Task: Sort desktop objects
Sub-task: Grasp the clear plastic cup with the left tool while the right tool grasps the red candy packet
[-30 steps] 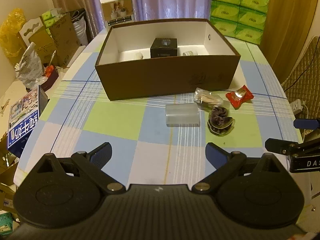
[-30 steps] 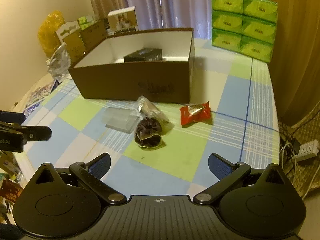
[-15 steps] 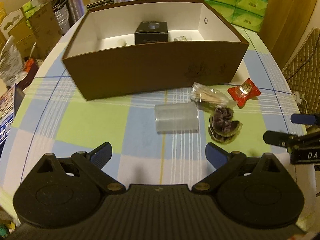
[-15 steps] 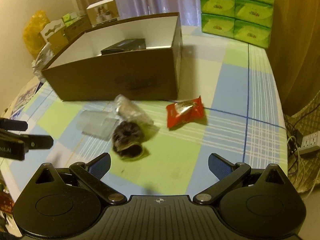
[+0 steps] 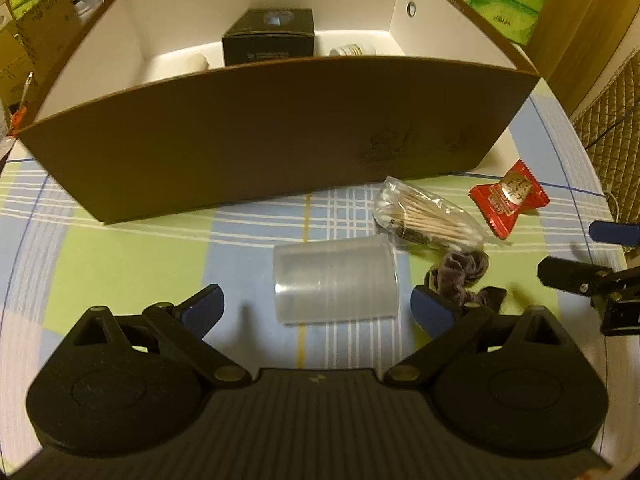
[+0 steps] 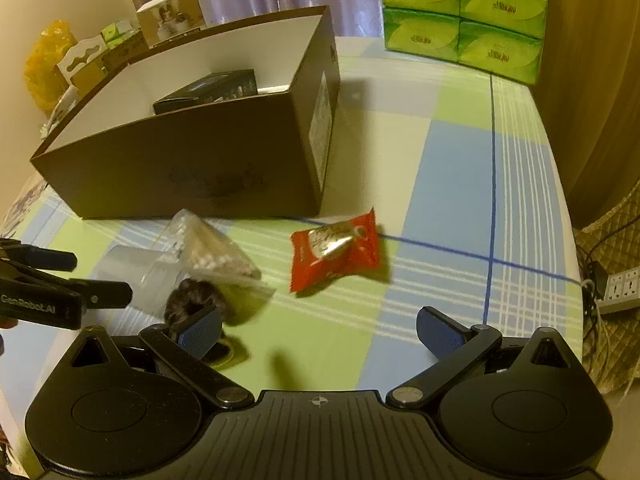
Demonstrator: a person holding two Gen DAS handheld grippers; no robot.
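A clear plastic cup (image 5: 336,282) lies on its side on the checked tablecloth, and my open left gripper (image 5: 316,310) straddles its near end without touching it. To its right lie a bag of cotton swabs (image 5: 424,216), a dark purple hair scrunchie (image 5: 460,276) and a red snack packet (image 5: 510,198). My right gripper (image 6: 318,330) is open, low over the cloth, with the red snack packet (image 6: 336,250) just ahead of it. The scrunchie (image 6: 192,300) sits by its left finger. The open brown box (image 5: 260,136) holds a black box (image 5: 268,42) and small jars.
Green tissue packs (image 6: 464,12) are stacked at the table's far right corner. Cartons and bags (image 6: 80,60) stand beyond the table on the left. The table edge (image 6: 568,232) runs close on the right, with a power strip (image 6: 618,286) below it.
Both grippers have moved forward and down toward the loose items. The cup now sits between the left gripper's fingers, and the red packet is closer to the right gripper.
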